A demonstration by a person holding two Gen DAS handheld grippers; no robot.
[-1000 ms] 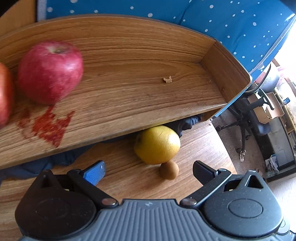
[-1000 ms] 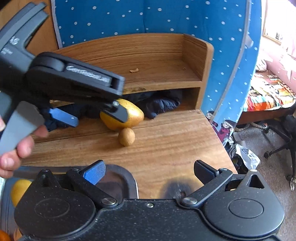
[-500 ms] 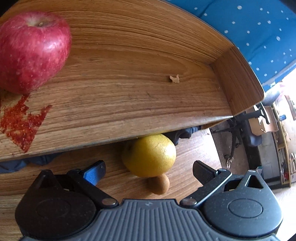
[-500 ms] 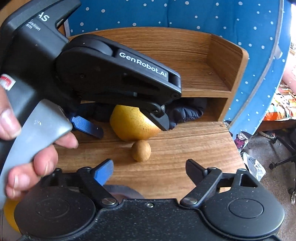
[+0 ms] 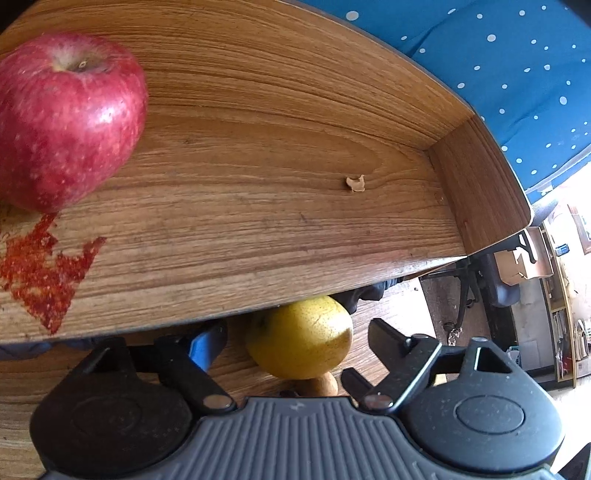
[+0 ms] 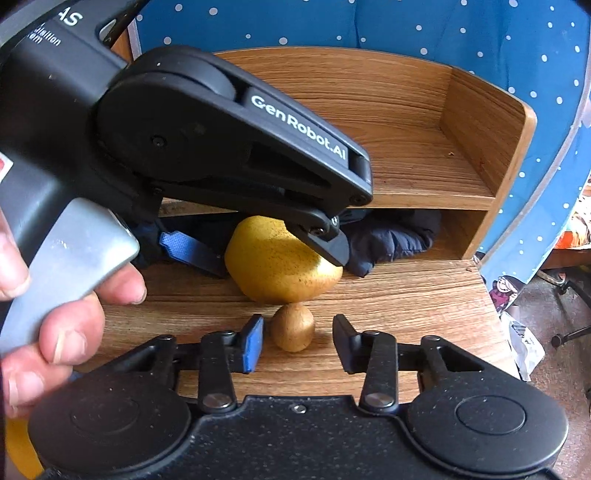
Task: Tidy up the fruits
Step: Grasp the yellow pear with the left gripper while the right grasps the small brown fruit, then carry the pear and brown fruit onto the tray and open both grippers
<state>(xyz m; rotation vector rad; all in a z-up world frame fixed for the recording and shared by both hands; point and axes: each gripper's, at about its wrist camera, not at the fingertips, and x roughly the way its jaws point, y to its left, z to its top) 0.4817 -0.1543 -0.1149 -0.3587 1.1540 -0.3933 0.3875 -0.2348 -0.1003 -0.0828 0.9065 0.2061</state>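
A yellow pear (image 6: 280,264) lies on a wooden tabletop (image 6: 399,299), partly tucked under the front edge of a raised wooden shelf (image 5: 280,206). Just in front of the pear, touching or nearly touching it, sits a small brown kiwi (image 6: 293,326).

The left gripper (image 5: 295,334) reaches in from the left, held by a person's hand (image 6: 48,314). Its fingers are spread wide on either side of the pear: the blue-padded finger to the pear's left, the black finger against or just beside the upper right of the pear. It is not squeezing the fruit.

The right gripper (image 6: 297,341) sits low over the tabletop with its fingers parted, one on each side of the kiwi. Small gaps show between the pads and the kiwi, so it grips nothing.

On the shelf, at far left in the left wrist view, a red apple (image 5: 66,122) stands upright with its stem dimple facing up. A patch of red residue (image 5: 40,266) marks the wood just in front of it. A small tan scrap (image 5: 355,183) lies farther right on the shelf. Dark fabric (image 6: 391,238) is bundled under the shelf behind the pear. A blue cloth with white dots (image 6: 369,26) hangs behind the shelf.
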